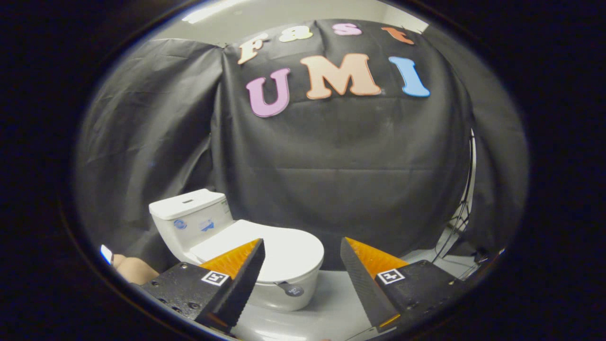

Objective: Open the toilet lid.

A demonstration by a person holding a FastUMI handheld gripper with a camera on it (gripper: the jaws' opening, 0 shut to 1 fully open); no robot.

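A white toilet (265, 293) stands on the pale floor against the black cloth wall, its cistern (187, 220) at the back left. The lid (279, 251) lies flat and closed on the bowl. My gripper (302, 246) hovers above and in front of the bowl with its fingers spread wide apart and nothing between them. The left finger (241, 279) overlaps the lid's near left part in the view; the right finger (362, 279) is off to the right of the bowl, over the floor.
A person's hand (135, 270) holding a small device shows low beside the cistern. A light stand with cables (461, 222) stands at the right by the cloth wall. Pale floor (326, 303) stretches in front of the bowl.
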